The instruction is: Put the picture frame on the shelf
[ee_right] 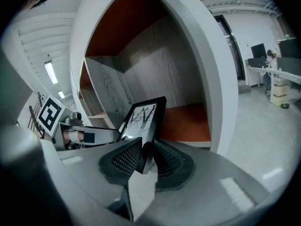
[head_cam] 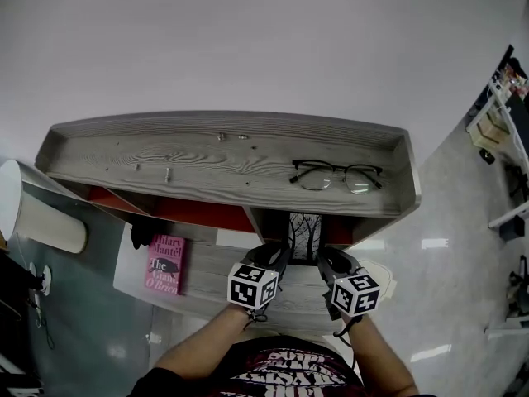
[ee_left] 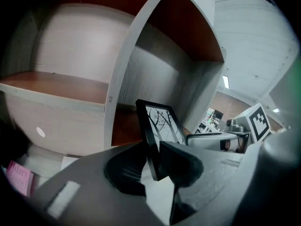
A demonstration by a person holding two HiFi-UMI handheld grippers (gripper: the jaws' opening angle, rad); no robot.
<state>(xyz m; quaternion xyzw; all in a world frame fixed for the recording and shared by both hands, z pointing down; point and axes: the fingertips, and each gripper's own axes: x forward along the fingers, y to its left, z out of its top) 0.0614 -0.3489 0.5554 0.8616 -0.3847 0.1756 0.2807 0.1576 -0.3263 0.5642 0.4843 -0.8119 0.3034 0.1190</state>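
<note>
A black picture frame (head_cam: 304, 236) with a bare-tree print is held upright between both grippers, in front of the shelf unit's (head_cam: 223, 168) right-hand compartment (ee_right: 186, 121). My left gripper (head_cam: 279, 259) is shut on the frame's left edge (ee_left: 151, 140). My right gripper (head_cam: 324, 261) is shut on its right edge (ee_right: 149, 135). In the left gripper view the frame (ee_left: 162, 124) stands before the orange-floored compartment, with the other gripper (ee_left: 221, 138) beyond it. In the right gripper view the left gripper (ee_right: 77, 134) shows past the frame.
A pair of black glasses (head_cam: 335, 175) lies on the shelf top near its right end, with a few small screws (head_cam: 168, 173) to the left. A pink book (head_cam: 164, 264) lies on the lower ledge at left. A white lamp (head_cam: 29, 209) stands left.
</note>
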